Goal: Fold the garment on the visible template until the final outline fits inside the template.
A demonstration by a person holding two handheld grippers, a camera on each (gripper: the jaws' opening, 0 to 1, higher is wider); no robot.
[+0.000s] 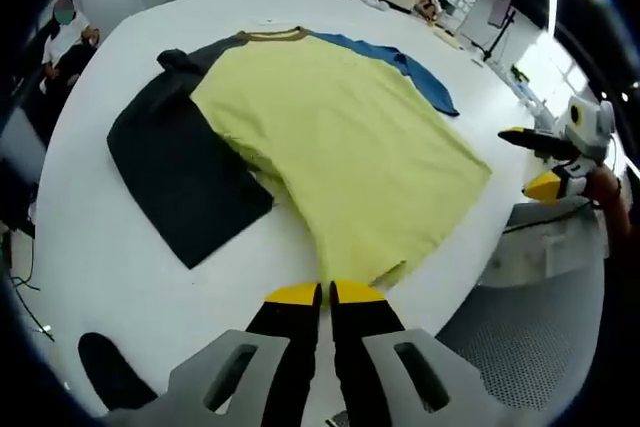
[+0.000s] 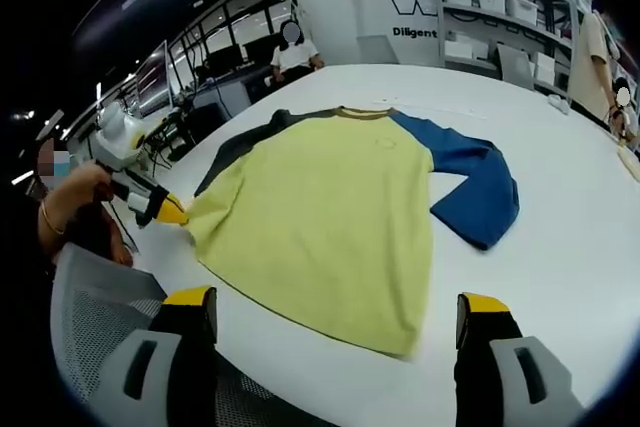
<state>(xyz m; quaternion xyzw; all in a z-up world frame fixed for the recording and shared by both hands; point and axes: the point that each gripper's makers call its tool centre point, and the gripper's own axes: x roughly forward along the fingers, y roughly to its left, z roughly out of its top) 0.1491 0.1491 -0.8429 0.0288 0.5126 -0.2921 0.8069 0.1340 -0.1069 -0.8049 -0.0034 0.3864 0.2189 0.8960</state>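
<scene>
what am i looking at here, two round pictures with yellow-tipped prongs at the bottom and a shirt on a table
A person holds a two-jaw gripper in each hand, and a fisheye camera rides on each. The left gripper view looks along the left gripper, whose yellow-tipped jaws are shut on the hem of the yellow shirt with one blue and one dark grey sleeve. The right gripper view looks along the right gripper, whose jaws stand wide apart near the hem, holding nothing. Each gripper also shows at the edge of the other's view. The shirt lies spread flat on a round white table, sleeves out to the sides. Other people stand in the background.
</scene>
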